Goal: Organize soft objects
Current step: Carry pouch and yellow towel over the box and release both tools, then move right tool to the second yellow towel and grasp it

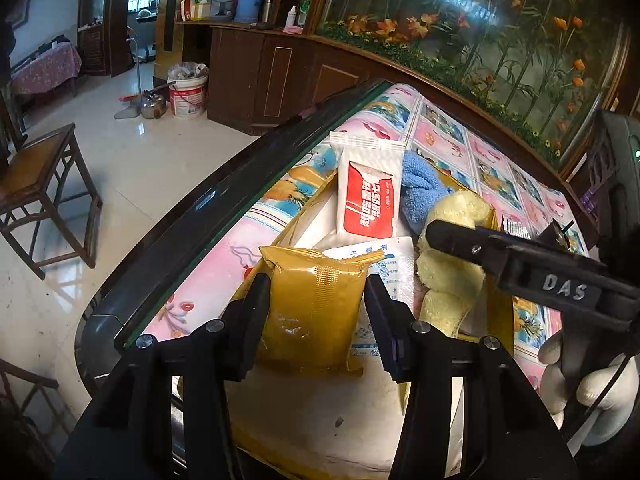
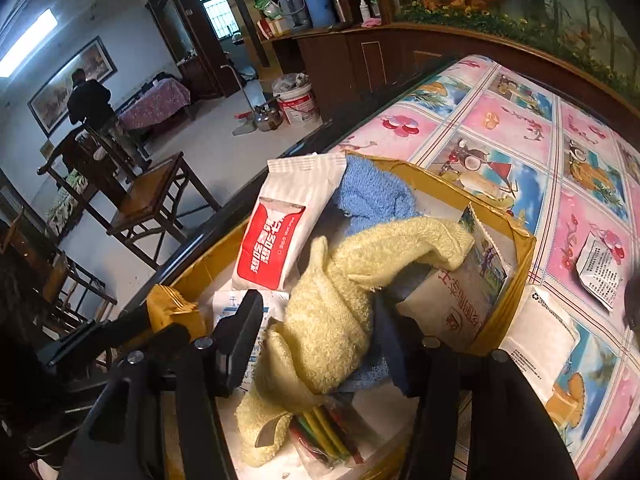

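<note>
In the left wrist view my left gripper (image 1: 318,296) is shut on a gold foil packet (image 1: 312,304), held above the white floor of a gold-walled cardboard box (image 1: 304,204). In the right wrist view my right gripper (image 2: 316,312) stands open astride a pale yellow towel (image 2: 332,312). The towel lies slack in the box (image 2: 516,280) with a gap at the left finger (image 2: 240,336). A blue towel (image 2: 372,196) and a red-and-white packet (image 2: 276,232) lie at the box's far end. A white-gloved hand (image 1: 588,380) holds the right gripper.
The box also holds a white sachet (image 1: 384,268), a pictured packet (image 2: 460,300) and a bag of coloured sticks (image 2: 328,436). A white pouch (image 2: 540,344) and a crumpled sachet (image 2: 600,272) lie on the patterned tabletop (image 2: 520,128). Wooden chairs (image 2: 152,196) stand beside the table; a person (image 2: 88,96) stands far off.
</note>
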`<state>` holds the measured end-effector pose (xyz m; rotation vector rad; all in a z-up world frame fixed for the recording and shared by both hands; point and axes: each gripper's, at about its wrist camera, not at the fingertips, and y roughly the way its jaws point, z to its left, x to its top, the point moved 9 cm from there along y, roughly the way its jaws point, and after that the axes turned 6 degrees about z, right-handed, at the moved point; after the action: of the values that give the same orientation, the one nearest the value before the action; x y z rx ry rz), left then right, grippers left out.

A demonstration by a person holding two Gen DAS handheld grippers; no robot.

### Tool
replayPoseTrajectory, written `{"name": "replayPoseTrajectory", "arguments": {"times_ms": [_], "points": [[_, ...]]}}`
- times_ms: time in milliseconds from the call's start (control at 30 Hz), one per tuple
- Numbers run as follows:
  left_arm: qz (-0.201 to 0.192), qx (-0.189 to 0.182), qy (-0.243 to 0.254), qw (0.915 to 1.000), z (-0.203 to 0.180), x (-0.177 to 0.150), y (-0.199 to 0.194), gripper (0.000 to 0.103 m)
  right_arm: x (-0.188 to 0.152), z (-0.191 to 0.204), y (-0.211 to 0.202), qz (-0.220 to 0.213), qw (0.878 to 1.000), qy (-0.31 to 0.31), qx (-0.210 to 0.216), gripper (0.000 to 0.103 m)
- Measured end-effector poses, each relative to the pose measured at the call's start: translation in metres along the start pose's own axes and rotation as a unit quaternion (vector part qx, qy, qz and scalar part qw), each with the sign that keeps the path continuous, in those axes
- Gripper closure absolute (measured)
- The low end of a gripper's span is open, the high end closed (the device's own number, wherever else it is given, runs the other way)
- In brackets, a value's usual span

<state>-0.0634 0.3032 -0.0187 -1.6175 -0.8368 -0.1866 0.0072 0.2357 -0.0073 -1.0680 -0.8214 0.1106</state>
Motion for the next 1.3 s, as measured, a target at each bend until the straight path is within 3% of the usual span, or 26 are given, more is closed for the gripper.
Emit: {"name": "replayPoseTrajectory", "arguments": {"times_ms": [133, 367, 900, 1033, 1167, 1300], "points": [[-0.007, 0.016, 0.021, 0.9996, -0.01, -0.002, -0.003, 0.055, 0.0, -0.011, -0.025, -0.029, 0.999, 0.019, 0.0, 0.039], [-0.062, 0.093, 0.09, 0.9897, -0.036, -0.001, -0.023, 0.055, -0.028, -0.036, -0.078, -0.086, 0.996, 0.027, -0.027, 0.039], [-0.06, 0.146, 0.129, 0.979, -0.07, -0.004, -0.044, 0.055, -0.079, -0.098, -0.125, -0.108, 0.989, 0.087, -0.046, 0.039], [-0.06, 0.133, 0.141, 0.9792, -0.085, -0.007, -0.047, 0.055, -0.092, -0.122, -0.135, -0.113, 0.986, 0.108, -0.053, 0.039], [-0.051, 0.056, 0.161, 0.984, -0.12, -0.016, -0.051, 0.055, -0.11, -0.163, -0.158, -0.128, 0.978, 0.14, -0.082, 0.039], [-0.027, -0.009, 0.179, 0.9834, -0.153, -0.031, -0.042, 0.054, -0.131, -0.232, -0.195, -0.145, 0.958, 0.208, -0.133, 0.039]]}}
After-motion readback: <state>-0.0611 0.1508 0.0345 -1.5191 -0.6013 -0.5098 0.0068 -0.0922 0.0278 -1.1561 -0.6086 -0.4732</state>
